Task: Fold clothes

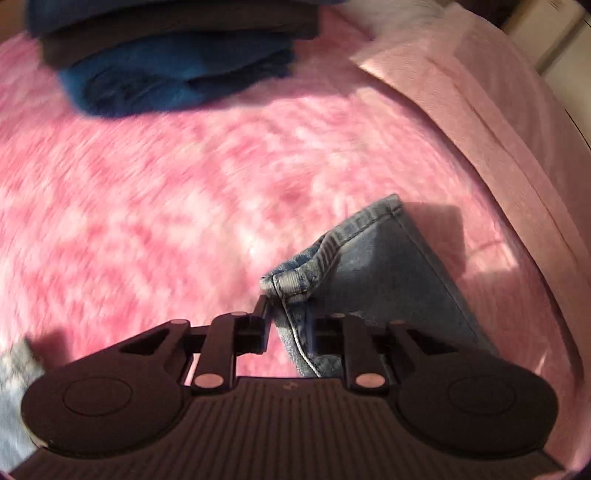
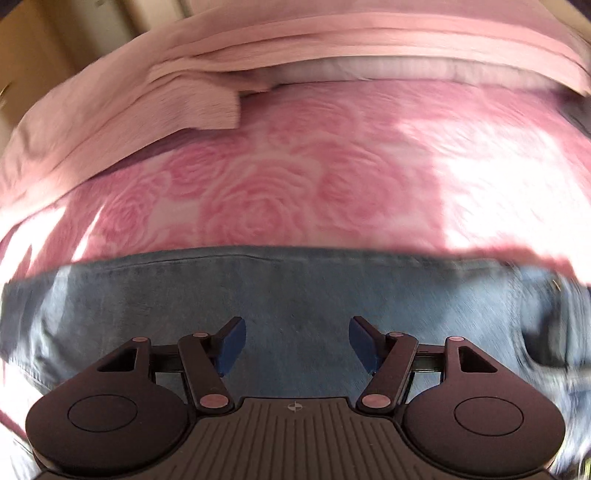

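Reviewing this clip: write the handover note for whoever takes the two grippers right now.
Left gripper: shut on the hem of the light jeans.
Right gripper: open, nothing between the pads, jeans spread beneath it.
Jeans lie on the pink rose blanket; a folded stack of dark blue clothes sits at the far side.
Done: the stack.
Left: fold the jeans, probably add them to the stack.

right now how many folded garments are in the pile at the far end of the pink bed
3 show: a dark blue folded garment at the bottom, a dark brown one above, another blue one on top, cropped; more may be hidden.
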A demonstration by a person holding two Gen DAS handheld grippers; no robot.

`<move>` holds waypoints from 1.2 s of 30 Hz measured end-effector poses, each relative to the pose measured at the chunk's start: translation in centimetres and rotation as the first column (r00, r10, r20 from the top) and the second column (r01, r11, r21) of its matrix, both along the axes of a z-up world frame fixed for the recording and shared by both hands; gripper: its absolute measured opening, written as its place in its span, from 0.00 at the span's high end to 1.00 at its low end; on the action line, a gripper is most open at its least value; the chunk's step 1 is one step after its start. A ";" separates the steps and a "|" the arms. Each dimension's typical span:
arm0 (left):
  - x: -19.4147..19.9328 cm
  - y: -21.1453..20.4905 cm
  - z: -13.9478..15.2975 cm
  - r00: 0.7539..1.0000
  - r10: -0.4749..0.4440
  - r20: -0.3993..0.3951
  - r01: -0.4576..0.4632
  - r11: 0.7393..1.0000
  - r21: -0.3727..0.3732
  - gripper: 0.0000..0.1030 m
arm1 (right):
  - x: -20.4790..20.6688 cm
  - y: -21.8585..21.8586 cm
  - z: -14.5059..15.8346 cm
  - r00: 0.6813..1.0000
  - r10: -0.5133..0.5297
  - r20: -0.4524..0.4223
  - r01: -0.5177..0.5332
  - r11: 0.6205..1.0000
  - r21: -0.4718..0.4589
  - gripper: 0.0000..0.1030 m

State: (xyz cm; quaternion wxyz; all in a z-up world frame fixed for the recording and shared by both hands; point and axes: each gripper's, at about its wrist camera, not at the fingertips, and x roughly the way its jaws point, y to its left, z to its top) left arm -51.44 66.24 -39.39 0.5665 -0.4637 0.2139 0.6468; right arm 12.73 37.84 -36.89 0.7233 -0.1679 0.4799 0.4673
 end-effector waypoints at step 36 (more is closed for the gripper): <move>13.3 -35.9 3.0 0.943 -0.333 -0.021 0.326 0.933 -0.153 0.81 | 3.3 -44.9 -0.8 0.682 -0.634 -0.364 0.691 0.722 0.035 0.36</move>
